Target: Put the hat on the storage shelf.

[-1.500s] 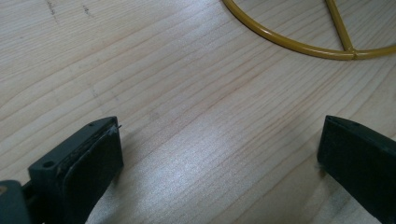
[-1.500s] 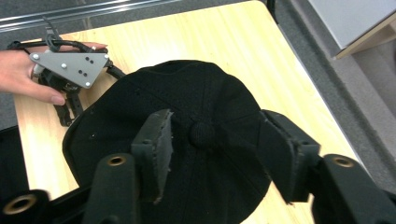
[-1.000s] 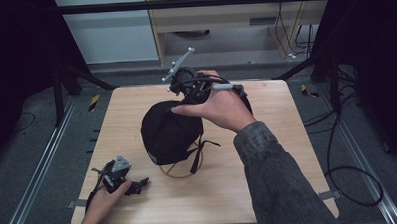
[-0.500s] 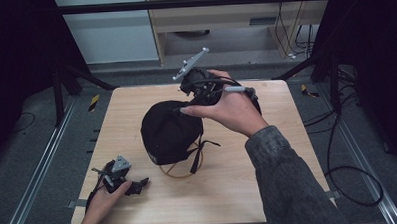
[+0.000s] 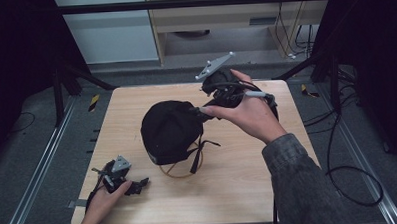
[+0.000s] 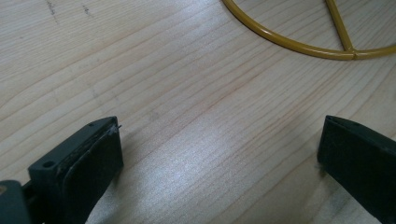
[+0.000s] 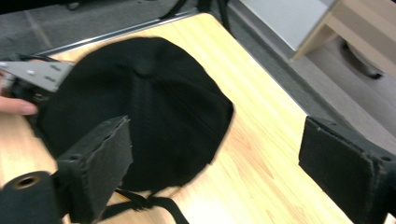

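Right now the black cap (image 5: 169, 130) sits on a yellow wire stand (image 5: 181, 170) mid-desk (image 5: 249, 190). Right gripper (image 5: 202, 112) has just been opening, jaws wide with nothing between them, beside the crown. Left gripper (image 5: 141, 184) rests apart, jaws spread and empty. A careless nudge could tip the light stand and drop the cap

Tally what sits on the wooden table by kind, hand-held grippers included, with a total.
Black cap: 1
Yellow wire stand under the cap: 1
Hand-held grippers: 2, the left gripper resting low at the table's near corner, the right gripper open beside the cap
Total: 4
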Demonstrator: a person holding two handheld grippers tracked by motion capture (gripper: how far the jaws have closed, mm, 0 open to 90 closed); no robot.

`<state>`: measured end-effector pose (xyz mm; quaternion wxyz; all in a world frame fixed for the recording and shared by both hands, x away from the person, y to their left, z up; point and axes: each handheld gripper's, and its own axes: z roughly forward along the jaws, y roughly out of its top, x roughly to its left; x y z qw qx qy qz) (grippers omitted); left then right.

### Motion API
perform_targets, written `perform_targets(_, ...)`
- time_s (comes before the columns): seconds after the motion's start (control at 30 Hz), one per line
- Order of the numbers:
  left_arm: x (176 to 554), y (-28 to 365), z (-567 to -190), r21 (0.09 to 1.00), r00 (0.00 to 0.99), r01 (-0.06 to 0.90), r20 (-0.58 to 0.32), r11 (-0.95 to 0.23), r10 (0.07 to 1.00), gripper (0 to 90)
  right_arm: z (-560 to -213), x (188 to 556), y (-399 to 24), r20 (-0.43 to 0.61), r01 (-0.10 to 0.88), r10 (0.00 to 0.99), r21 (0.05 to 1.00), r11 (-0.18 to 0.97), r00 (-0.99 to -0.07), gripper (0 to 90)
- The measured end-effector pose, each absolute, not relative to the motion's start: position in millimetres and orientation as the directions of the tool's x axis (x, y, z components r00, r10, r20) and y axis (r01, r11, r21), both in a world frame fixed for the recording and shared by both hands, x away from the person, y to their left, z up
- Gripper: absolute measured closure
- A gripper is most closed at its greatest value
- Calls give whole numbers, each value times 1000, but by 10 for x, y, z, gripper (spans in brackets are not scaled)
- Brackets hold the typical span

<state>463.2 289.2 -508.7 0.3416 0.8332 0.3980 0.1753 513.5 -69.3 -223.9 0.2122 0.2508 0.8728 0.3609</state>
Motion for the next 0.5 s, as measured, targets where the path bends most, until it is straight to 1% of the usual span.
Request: perform_targets(0.5,4632,2893,-5087,709,623,542,21,-451,782,0,-2412,5090,-1151,-183,315,642,751,580,-744,57)
